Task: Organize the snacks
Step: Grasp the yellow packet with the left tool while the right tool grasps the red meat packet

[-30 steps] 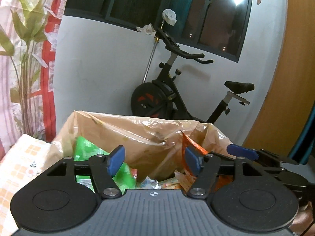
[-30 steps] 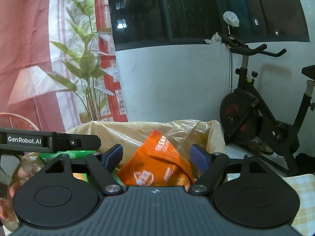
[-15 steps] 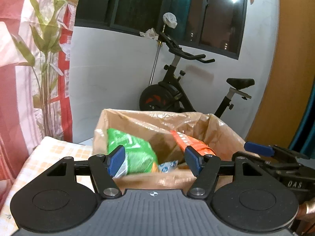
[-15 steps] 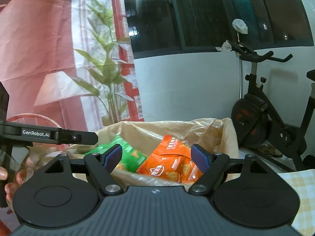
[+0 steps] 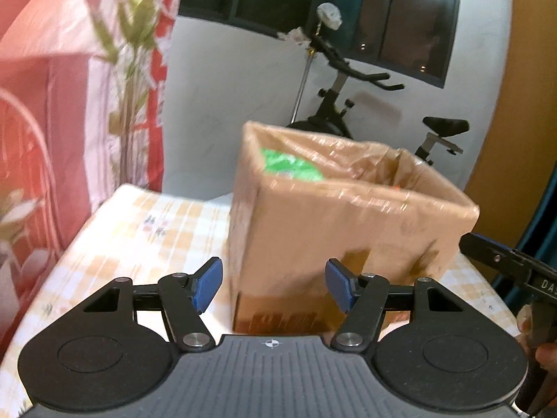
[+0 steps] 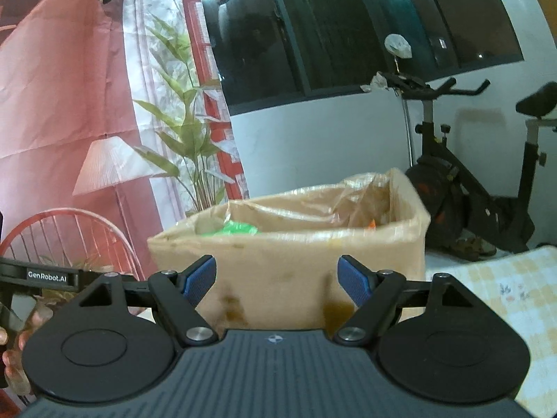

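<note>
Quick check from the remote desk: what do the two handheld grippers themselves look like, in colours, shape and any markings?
Both match: the left gripper and the right gripper have black linkage arms with silver pivot pins, blue ribbed pads, round black side discs and a ridged dark grey body bearing a small crosshair mark. The left gripper's side reads GenRobot.AI. No sleeves show.

"GenRobot.AI" stands on the left gripper (image 6: 52,276); "DA", cut off, on the right gripper (image 5: 546,284).
</note>
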`<state>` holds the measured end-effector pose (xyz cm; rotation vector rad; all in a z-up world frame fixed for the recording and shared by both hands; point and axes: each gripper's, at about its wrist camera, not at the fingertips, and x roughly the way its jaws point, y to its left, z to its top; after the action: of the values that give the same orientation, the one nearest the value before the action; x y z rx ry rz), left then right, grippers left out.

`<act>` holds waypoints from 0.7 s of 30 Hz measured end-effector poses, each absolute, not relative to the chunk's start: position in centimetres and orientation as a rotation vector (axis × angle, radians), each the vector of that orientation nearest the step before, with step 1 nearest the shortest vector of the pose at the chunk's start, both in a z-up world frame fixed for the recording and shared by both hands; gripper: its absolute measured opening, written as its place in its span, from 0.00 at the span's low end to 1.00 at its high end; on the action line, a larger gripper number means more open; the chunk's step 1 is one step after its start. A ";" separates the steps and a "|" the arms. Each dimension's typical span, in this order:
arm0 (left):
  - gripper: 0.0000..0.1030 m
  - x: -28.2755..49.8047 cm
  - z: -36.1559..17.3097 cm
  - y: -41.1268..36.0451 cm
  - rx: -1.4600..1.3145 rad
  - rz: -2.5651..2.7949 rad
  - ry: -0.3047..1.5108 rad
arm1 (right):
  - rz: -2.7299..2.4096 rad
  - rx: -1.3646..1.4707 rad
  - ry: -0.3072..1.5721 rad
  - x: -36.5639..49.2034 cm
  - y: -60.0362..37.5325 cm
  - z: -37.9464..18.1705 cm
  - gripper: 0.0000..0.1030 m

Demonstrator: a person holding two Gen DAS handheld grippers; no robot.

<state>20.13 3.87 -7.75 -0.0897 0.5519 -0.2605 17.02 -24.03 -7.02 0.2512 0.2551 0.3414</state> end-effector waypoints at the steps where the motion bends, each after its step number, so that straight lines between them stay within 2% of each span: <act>1: 0.66 19.9 -8.2 4.1 -0.093 -0.256 0.558 | 0.337 0.255 0.261 16.8 -23.9 -7.3 0.77; 9: 0.65 19.2 -11.4 5.0 -0.061 -0.223 0.611 | 0.328 0.253 0.370 16.4 -22.4 -10.9 0.77; 21: 0.65 18.9 -15.6 7.2 -0.061 -0.117 0.705 | 0.507 0.112 0.678 18.6 -14.1 -17.3 0.73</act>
<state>18.94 7.21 -15.57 -0.0607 0.7047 -0.1167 18.64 -14.05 -17.31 0.1121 0.6778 0.5070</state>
